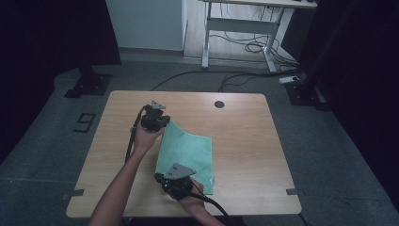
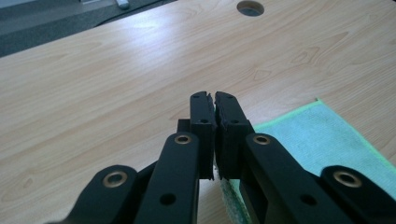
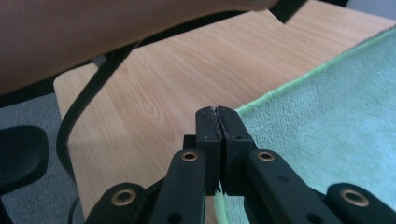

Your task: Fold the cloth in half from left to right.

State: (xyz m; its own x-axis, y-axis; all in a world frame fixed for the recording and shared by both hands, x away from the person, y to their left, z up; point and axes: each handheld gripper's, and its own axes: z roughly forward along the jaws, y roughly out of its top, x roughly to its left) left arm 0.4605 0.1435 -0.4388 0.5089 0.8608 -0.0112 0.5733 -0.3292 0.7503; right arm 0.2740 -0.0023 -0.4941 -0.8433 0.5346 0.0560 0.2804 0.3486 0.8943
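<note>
Pinching the green microfibre cloth point(image 1: 188, 153) edge, left gripper point(image 1: 157, 123) and right gripper point(image 1: 175, 181) lift it, seemingly for folding.

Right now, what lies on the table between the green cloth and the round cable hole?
Nothing: in the high view, bare wood tabletop separates the green cloth from the round cable hole.

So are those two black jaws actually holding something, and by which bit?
Yes. Both hold the green cloth by its left edge: the left gripper pinches the far corner, the right gripper the near corner, jaws shut on the hem.
</note>
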